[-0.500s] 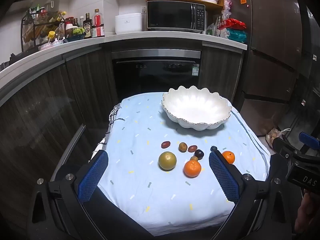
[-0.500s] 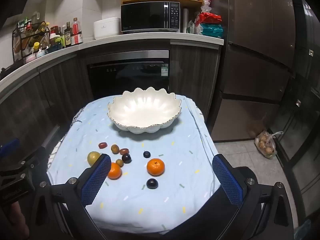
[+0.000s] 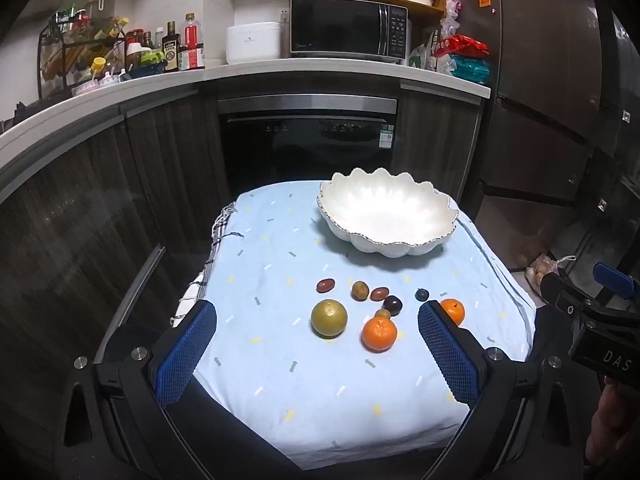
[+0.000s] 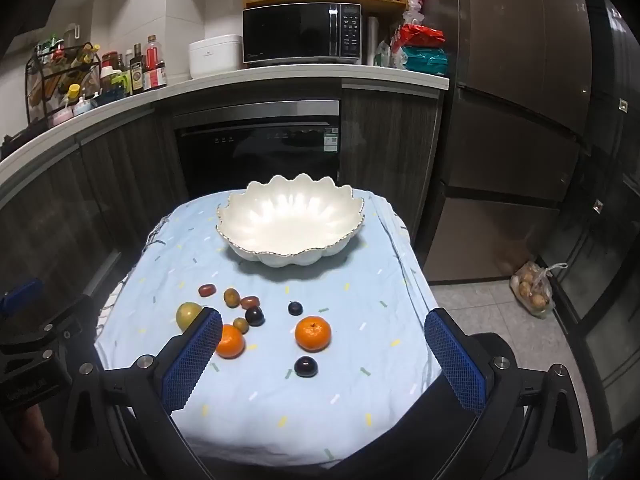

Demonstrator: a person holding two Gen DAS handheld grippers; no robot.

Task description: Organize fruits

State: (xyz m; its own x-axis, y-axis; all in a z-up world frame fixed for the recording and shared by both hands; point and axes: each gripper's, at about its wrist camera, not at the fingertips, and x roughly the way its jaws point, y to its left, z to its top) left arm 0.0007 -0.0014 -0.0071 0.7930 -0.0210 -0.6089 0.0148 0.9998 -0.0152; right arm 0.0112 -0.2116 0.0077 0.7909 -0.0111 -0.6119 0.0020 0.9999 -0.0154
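Two grippers hover at the near edge of your surface (image 3: 280, 380), both with jaws spread wide and nothing between them: your left gripper (image 3: 318, 354) frames the fruit cluster, your right gripper (image 4: 324, 358) sits beside it and shows at the left view's right edge.

Fruits lie loose on the cloth in front of the scalloped white bowl (image 3: 386, 216), which stands empty at the far side, apart from them. Most are round and have no long axis: a green-yellow citrus (image 3: 329, 318), an orange mandarin (image 3: 379, 334) just right of it, and a second mandarin (image 4: 313, 333) farther right. An oblong reddish fruit (image 3: 325, 285) lies with its long axis running roughly left to right, and another reddish one (image 3: 379, 293) lies the same way, slightly tilted. Between them is a brownish-green fruit (image 3: 360, 290). A dark plum (image 3: 392, 305) touches a small olive-coloured fruit (image 3: 382, 313). A small dark berry (image 4: 295, 308) and another dark plum (image 4: 306, 367) sit apart, nearer your right gripper.

Your surface wears a pale blue cloth (image 4: 352, 280) with small dashes. Behind it stand a dark built-in oven (image 3: 308, 140), a counter with a microwave (image 3: 348, 28), bottles (image 3: 180, 46) and a white rice cooker (image 3: 253, 42), and a tall dark fridge (image 4: 520, 100) on the right. A plastic bag (image 4: 534, 290) lies on the floor.

On your right gripper's body you can read "DAS"; other labels are too small.
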